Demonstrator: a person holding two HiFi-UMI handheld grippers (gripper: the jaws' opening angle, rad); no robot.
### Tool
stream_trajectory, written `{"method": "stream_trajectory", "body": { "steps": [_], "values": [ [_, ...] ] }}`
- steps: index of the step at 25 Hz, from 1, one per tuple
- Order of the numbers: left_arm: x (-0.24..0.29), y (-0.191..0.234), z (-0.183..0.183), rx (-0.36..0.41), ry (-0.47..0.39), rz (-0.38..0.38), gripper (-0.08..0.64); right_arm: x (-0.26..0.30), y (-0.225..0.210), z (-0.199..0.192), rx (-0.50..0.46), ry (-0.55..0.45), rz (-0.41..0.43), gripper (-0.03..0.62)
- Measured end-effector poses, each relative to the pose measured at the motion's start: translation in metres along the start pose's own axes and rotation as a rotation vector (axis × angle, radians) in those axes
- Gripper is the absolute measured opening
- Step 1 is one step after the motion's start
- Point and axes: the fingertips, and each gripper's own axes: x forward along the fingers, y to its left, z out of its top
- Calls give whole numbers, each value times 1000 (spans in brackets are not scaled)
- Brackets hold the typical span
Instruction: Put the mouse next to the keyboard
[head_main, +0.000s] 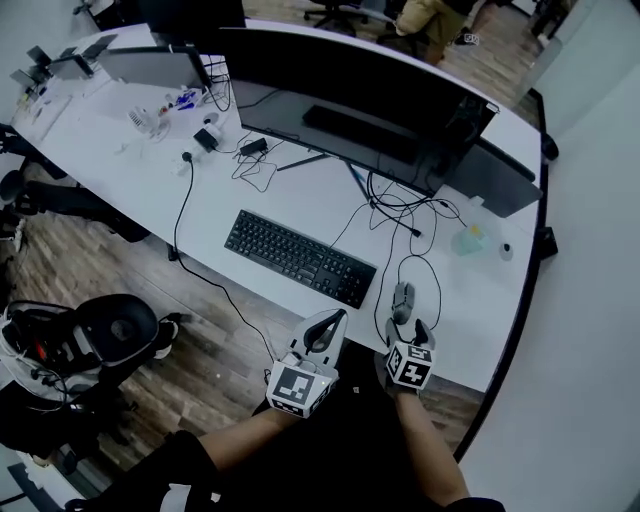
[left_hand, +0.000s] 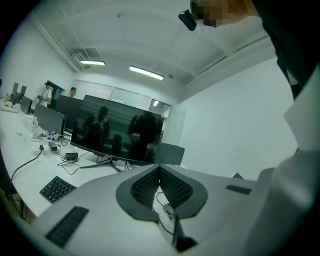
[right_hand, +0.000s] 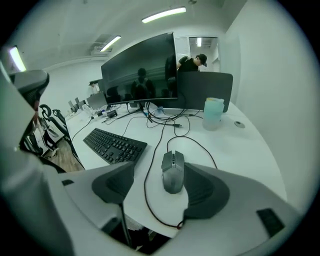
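The mouse lies on the white surface just off the right end of the keyboard and slightly nearer the person, with its cable looping away past that end. The right gripper has its jaws apart with the mouse between them, closer to the right-hand jaw, though whether it touches is unclear. The left gripper, held off the surface's front edge on the person's side of the keyboard's right end, has its jaws together with nothing between them.
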Motion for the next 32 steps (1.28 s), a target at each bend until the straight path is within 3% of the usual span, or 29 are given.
{"method": "stream_trajectory", "body": {
  "steps": [7,14,20,25,32],
  "values": [
    [-5,-22,3,-4,-30,-91,3,-58,25,40,60,-132,22,316],
    [-4,-54,7,-12,-26,-223,3,-121,30,73,46,-273,-29,316],
    [-2,-70,13,-8,-27,-271,3,-157,28,87,40,-361,-69,316],
    [3,-79,27,-2,-53,-285,3,-171,29,92,48,-365,-43,314],
    [-3,-103,38,6,-75,-275,3,-199,29,107,23,-429,36,180]
  ]
}}
